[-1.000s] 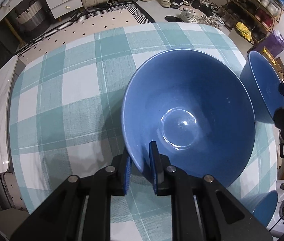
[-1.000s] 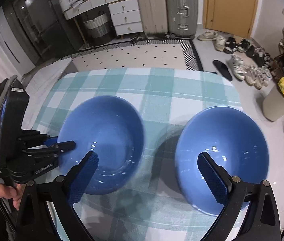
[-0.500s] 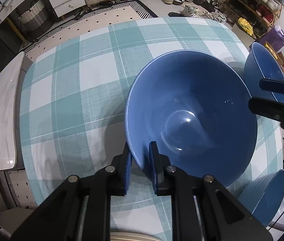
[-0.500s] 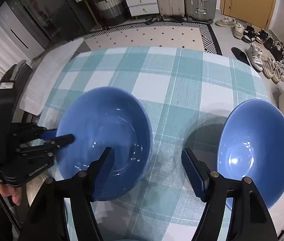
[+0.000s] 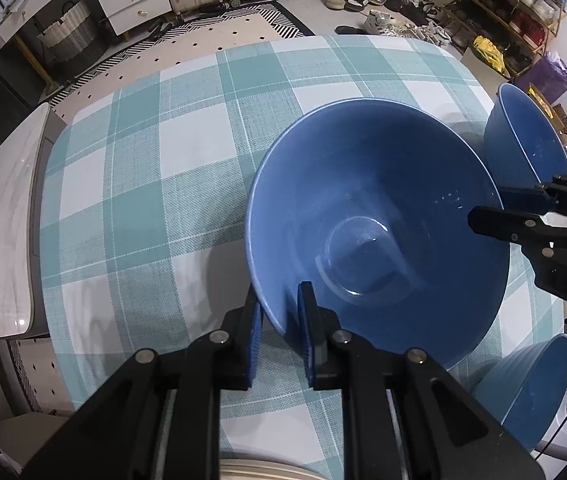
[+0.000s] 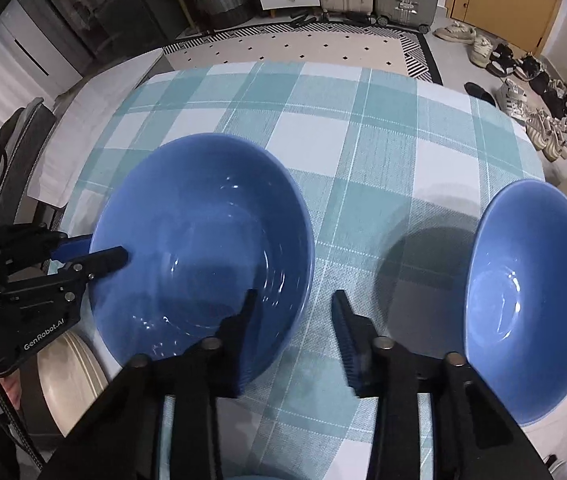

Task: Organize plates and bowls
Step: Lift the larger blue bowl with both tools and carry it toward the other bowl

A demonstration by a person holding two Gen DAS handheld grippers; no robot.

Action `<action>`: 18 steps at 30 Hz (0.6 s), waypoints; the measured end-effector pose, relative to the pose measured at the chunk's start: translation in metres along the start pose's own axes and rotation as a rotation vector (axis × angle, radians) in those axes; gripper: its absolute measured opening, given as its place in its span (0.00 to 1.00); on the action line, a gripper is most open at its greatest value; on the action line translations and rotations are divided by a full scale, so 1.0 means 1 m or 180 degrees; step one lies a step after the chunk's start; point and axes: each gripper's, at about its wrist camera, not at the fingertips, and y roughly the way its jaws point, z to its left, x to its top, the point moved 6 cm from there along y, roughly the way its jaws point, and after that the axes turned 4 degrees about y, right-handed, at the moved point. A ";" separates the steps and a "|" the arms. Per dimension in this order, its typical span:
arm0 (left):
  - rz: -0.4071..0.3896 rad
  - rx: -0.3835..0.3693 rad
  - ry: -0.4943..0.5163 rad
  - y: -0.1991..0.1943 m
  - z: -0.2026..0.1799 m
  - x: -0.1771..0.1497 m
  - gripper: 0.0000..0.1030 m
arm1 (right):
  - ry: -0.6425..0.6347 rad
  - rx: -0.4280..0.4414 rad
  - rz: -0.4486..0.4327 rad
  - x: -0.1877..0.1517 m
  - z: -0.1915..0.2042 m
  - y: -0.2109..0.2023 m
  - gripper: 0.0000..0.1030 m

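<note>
The right tongs (image 6: 293, 336), wide apart a second ago, are closing over the big bowl's (image 6: 203, 248) 4 o'clock rim. The left tongs (image 5: 279, 332) pinch its opposite rim, so a two-handed lift looks next.

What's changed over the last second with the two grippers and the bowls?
The right gripper swung from over the right-hand bowl across to the big blue bowl; its jaws are closing astride that bowl's near rim, not yet pressing. The left gripper stays clamped on the opposite rim; the bowls kept their places.
</note>
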 end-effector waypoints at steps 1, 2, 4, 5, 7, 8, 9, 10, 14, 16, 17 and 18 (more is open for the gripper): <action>-0.0003 -0.0012 -0.0005 0.000 0.000 0.000 0.14 | 0.0004 0.0032 0.0009 0.000 0.000 0.000 0.26; -0.0013 -0.0028 -0.0009 -0.001 -0.001 0.000 0.14 | -0.0007 0.0059 0.0025 -0.002 0.001 0.000 0.21; -0.0032 -0.0053 0.0004 -0.004 -0.003 -0.001 0.14 | -0.0021 0.0033 0.0021 -0.003 0.002 -0.001 0.17; -0.0029 -0.0071 0.0010 -0.005 -0.005 -0.002 0.14 | -0.0019 0.0016 0.0012 -0.005 0.001 -0.002 0.17; -0.0029 -0.0078 0.0025 -0.006 -0.008 -0.004 0.14 | 0.0012 0.0006 0.0015 -0.008 -0.001 -0.002 0.16; -0.0027 -0.0071 0.0045 -0.006 -0.011 -0.005 0.14 | 0.0031 0.0005 0.0019 -0.010 -0.002 -0.003 0.15; -0.0024 -0.0073 0.0053 -0.006 -0.012 -0.005 0.14 | 0.0048 -0.0002 0.0021 -0.012 -0.004 -0.004 0.14; -0.0007 -0.0091 0.0053 -0.005 -0.015 -0.006 0.14 | 0.0052 -0.0009 0.0024 -0.014 -0.006 -0.005 0.14; -0.0016 -0.0163 0.0101 -0.007 -0.028 -0.011 0.15 | 0.0120 -0.0040 0.0028 -0.024 -0.014 -0.012 0.13; -0.0021 -0.0156 0.0149 -0.009 -0.035 -0.013 0.15 | 0.0174 -0.0034 0.0039 -0.029 -0.018 -0.016 0.13; -0.0030 -0.0155 0.0174 -0.010 -0.039 -0.014 0.15 | 0.0189 -0.0040 0.0040 -0.032 -0.020 -0.017 0.13; -0.0038 -0.0160 0.0182 -0.011 -0.042 -0.015 0.15 | 0.0195 -0.0060 0.0051 -0.035 -0.022 -0.018 0.13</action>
